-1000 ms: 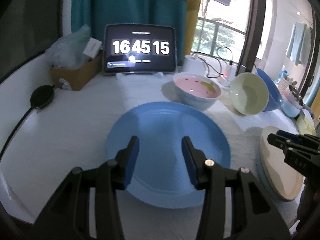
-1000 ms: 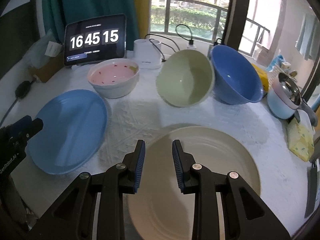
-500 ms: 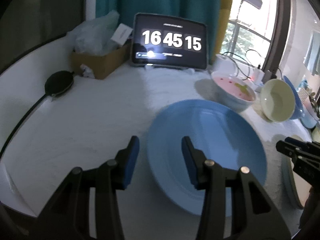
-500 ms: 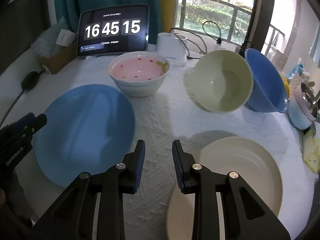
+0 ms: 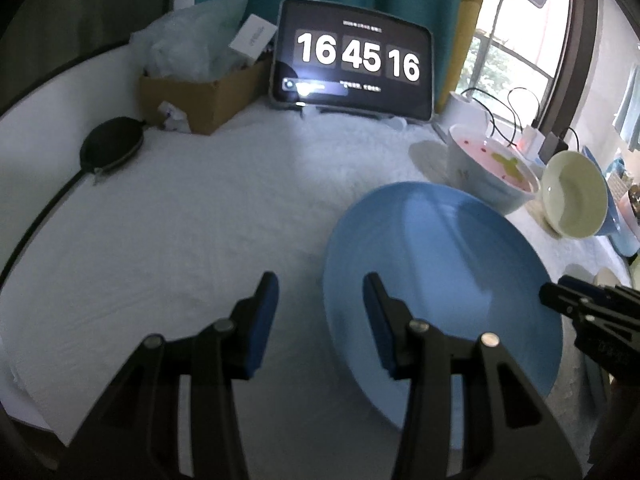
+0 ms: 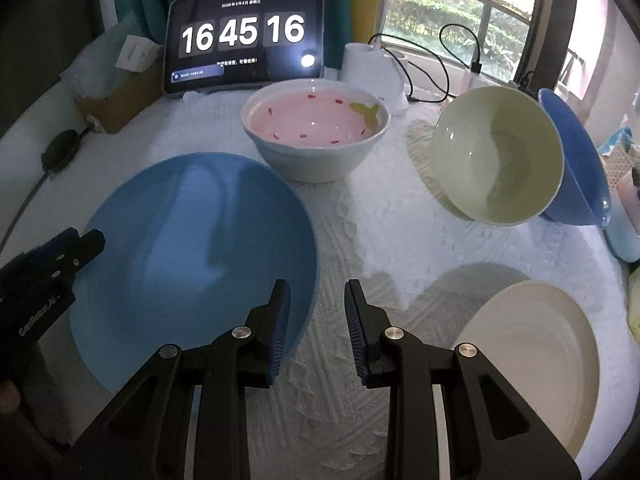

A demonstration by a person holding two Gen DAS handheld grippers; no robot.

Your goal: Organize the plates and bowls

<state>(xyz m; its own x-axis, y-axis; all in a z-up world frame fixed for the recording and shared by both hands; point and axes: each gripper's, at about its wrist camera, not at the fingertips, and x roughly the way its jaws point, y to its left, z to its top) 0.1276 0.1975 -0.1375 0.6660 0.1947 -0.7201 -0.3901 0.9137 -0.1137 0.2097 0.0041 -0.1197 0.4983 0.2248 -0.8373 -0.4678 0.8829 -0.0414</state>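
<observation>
On the desk (image 6: 360,224) lay the blue plate (image 6: 192,264), flanked by both empty, part-open tools: left tool (image 5: 320,316) astride its left rim, right tool (image 6: 316,316) astride its right, likely to lift it together.

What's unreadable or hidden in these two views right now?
- Blue bowl, right wrist view: mostly behind the green bowl.
- Cream plate, left wrist view: mostly behind the right tool.
- Tablet small text: too small.
- Cardboard box contents: blurred.
</observation>
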